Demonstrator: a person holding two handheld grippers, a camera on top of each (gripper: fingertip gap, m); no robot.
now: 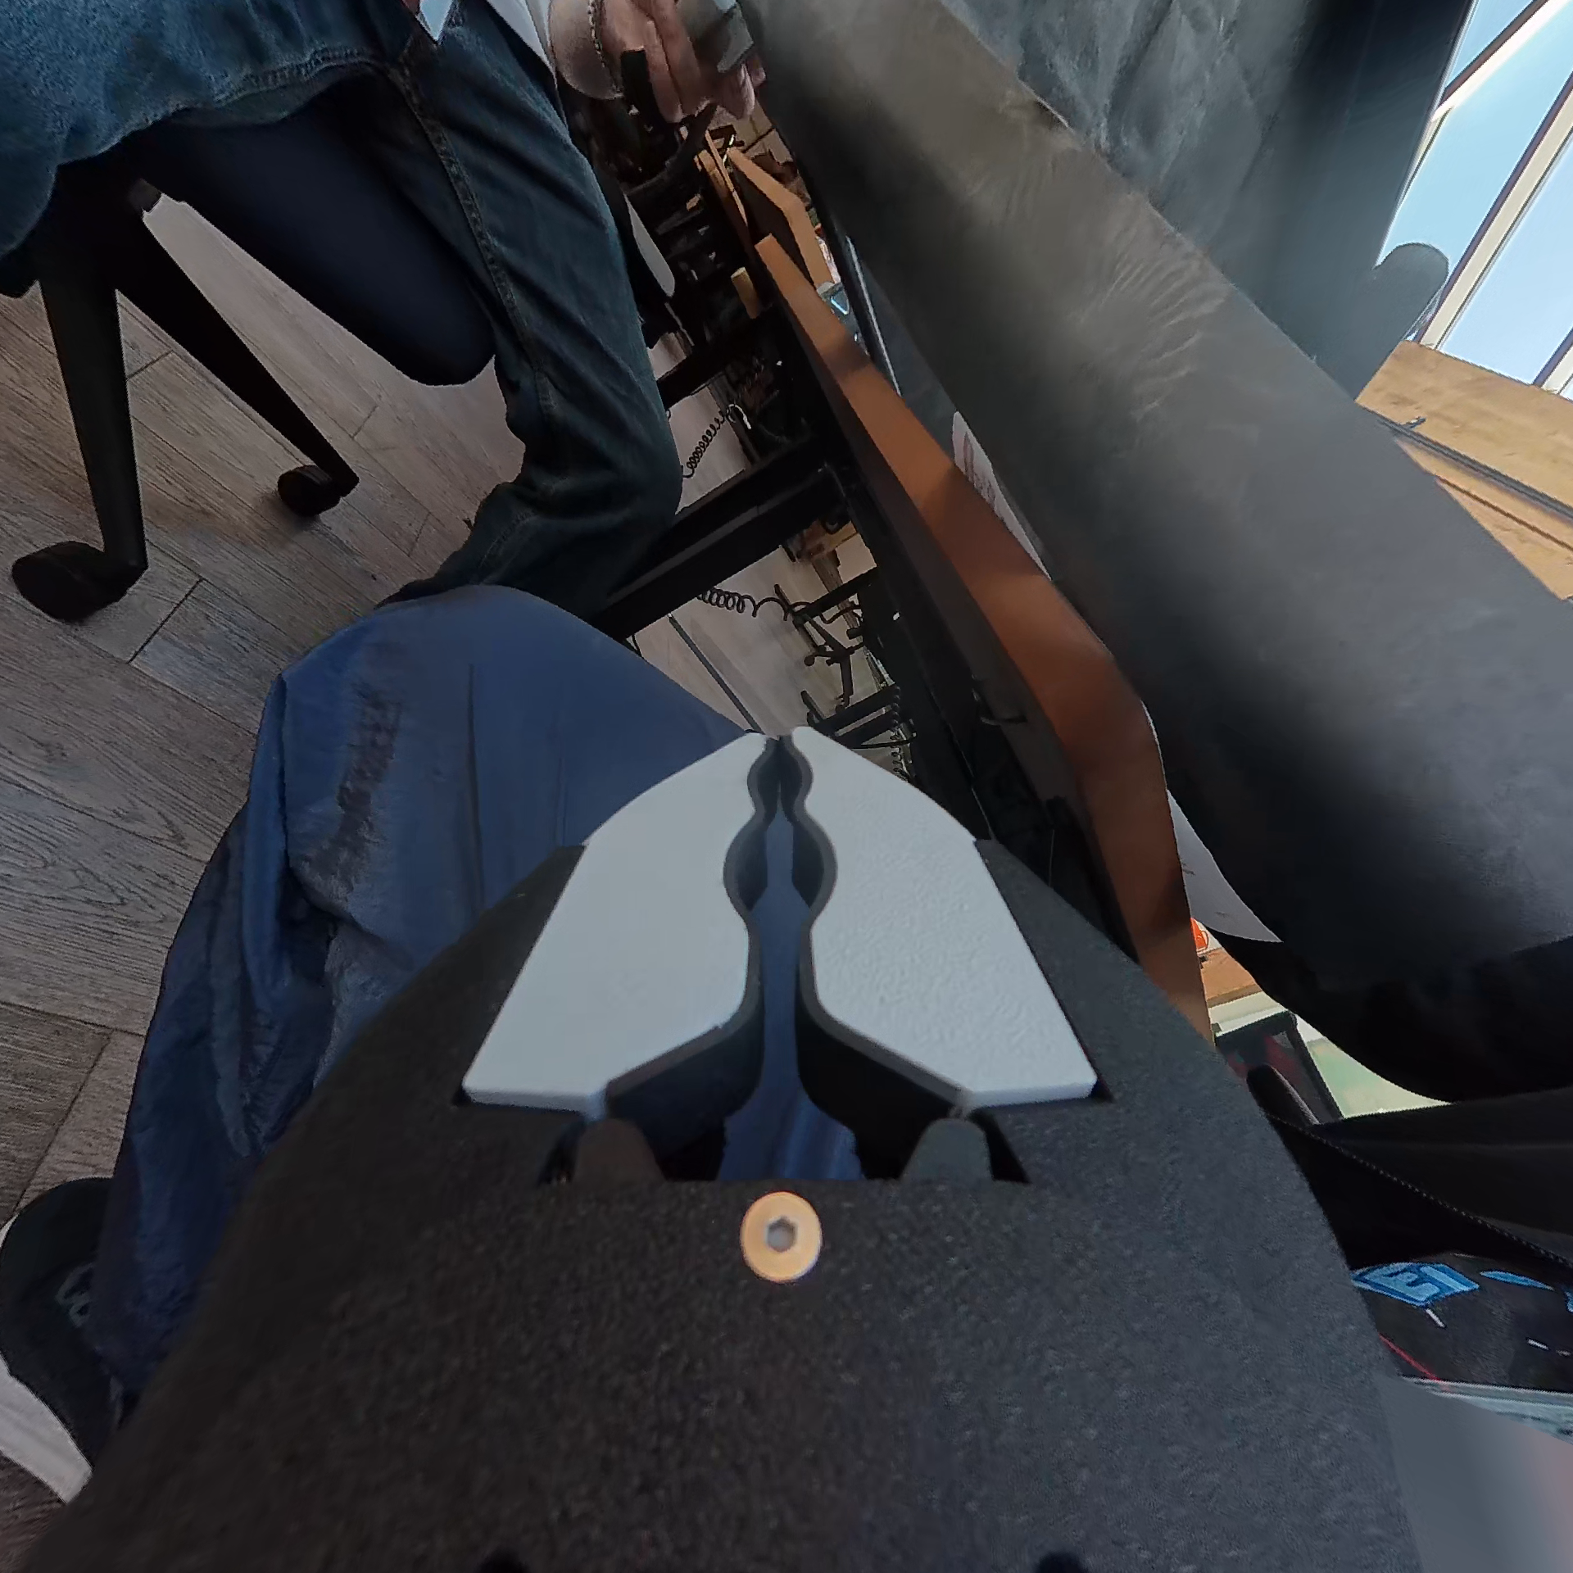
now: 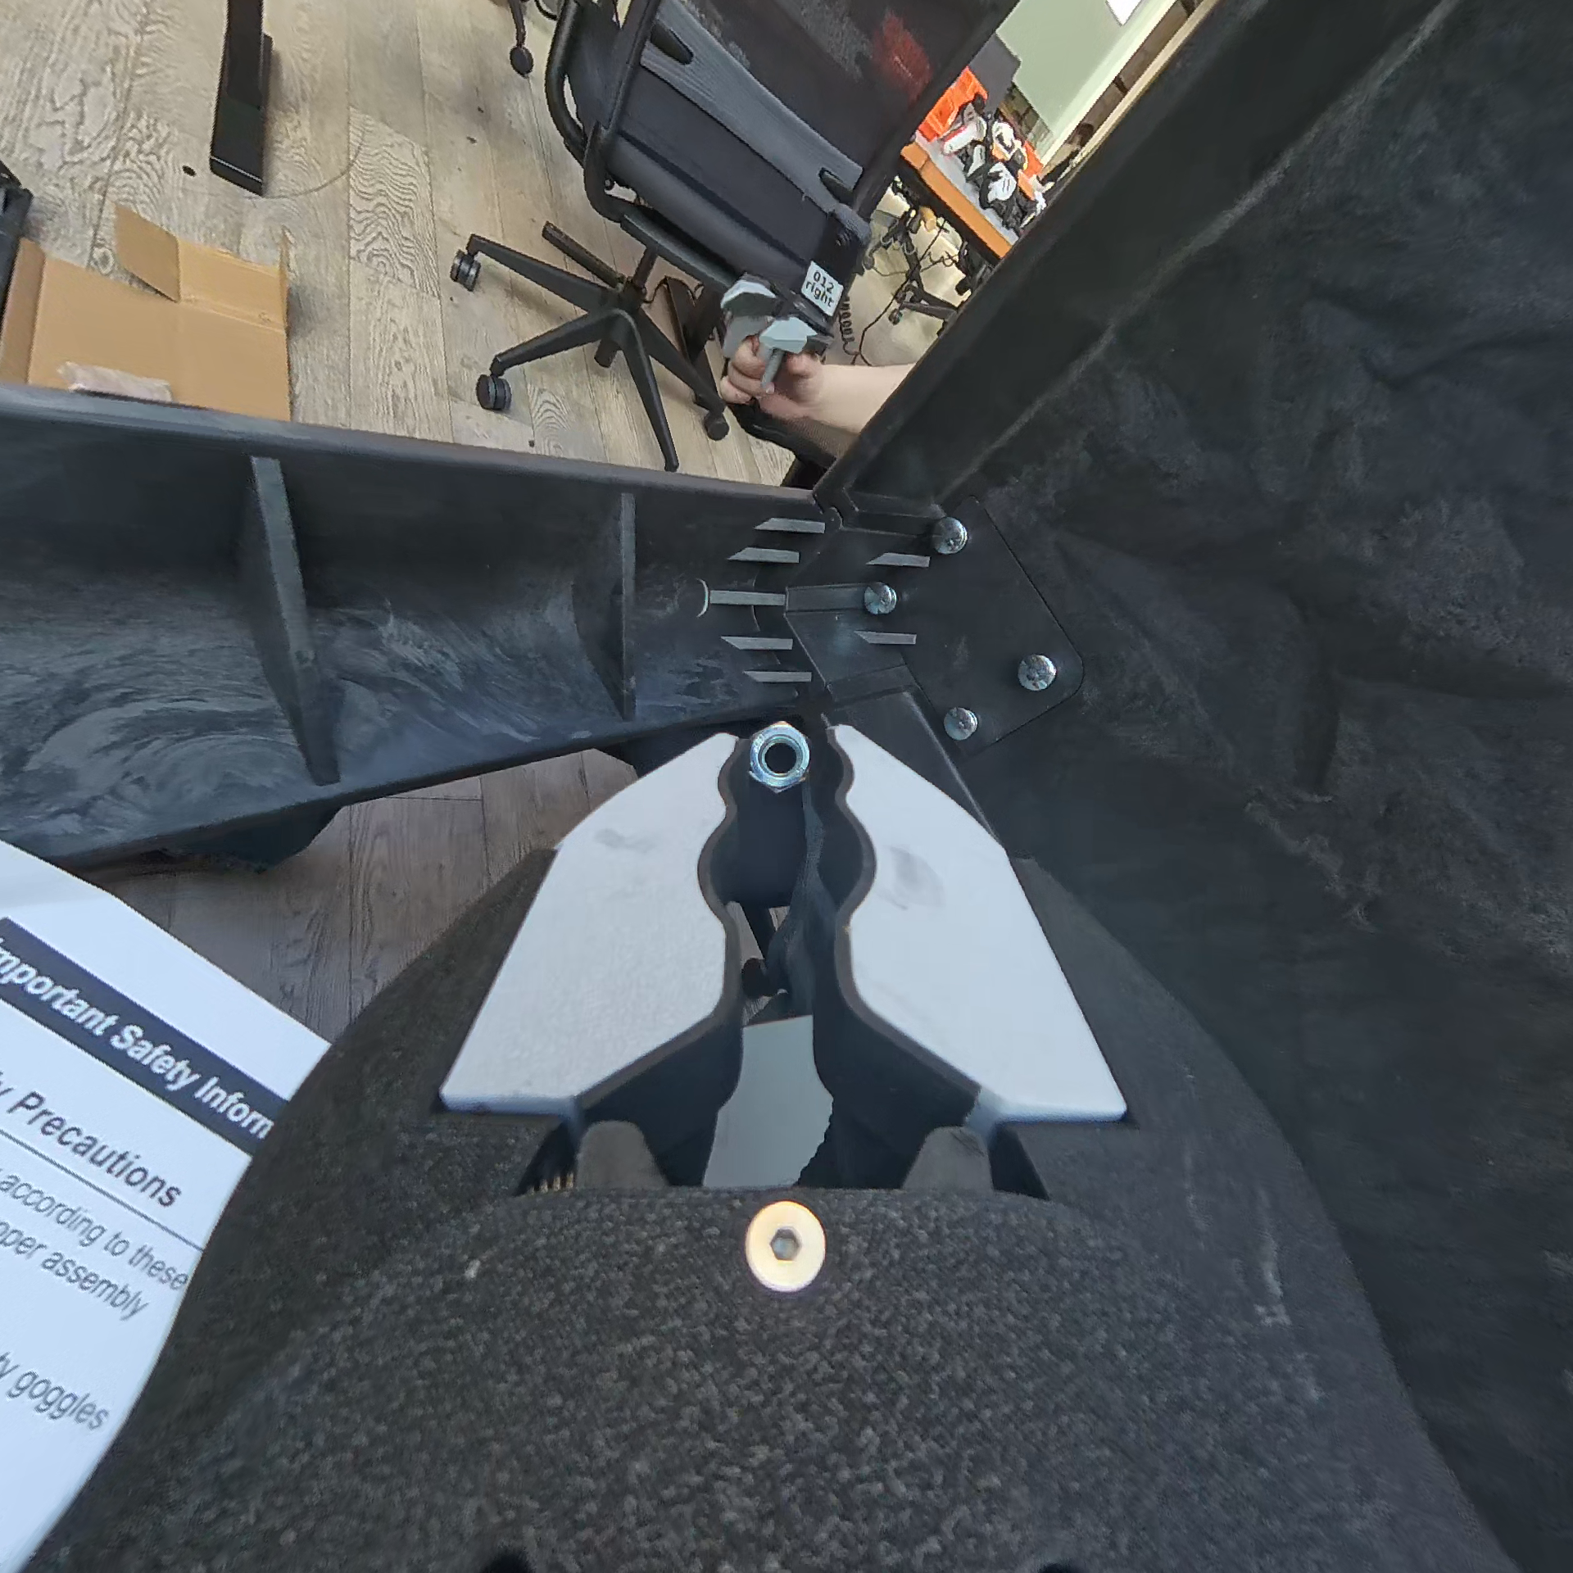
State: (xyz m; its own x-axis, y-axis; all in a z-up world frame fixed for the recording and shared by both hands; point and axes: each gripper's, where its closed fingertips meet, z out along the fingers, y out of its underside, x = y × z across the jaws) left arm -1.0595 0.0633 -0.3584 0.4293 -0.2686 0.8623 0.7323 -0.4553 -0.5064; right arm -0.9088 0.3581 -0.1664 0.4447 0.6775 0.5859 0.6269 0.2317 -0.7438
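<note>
Left view: wood floor (image 1: 128, 766) at left, blue trouser leg (image 1: 426, 809) just under left gripper (image 1: 779, 745). Jaws clenched, tips meeting, nothing between them. Desk edge (image 1: 979, 553) and black padded panel (image 1: 1192, 426) to the right.

Right view: printed sheet (image 2: 102, 1149) low left, cardboard box (image 2: 153, 332) far left, ribbed black plastic part (image 2: 426, 638) across the middle. Right gripper (image 2: 787, 749) grasping a silver nut (image 2: 777, 757) at the fingertips, hole facing camera, just below the screwed bracket (image 2: 979, 630). Black felt panel (image 2: 1277, 596) at right.
</note>
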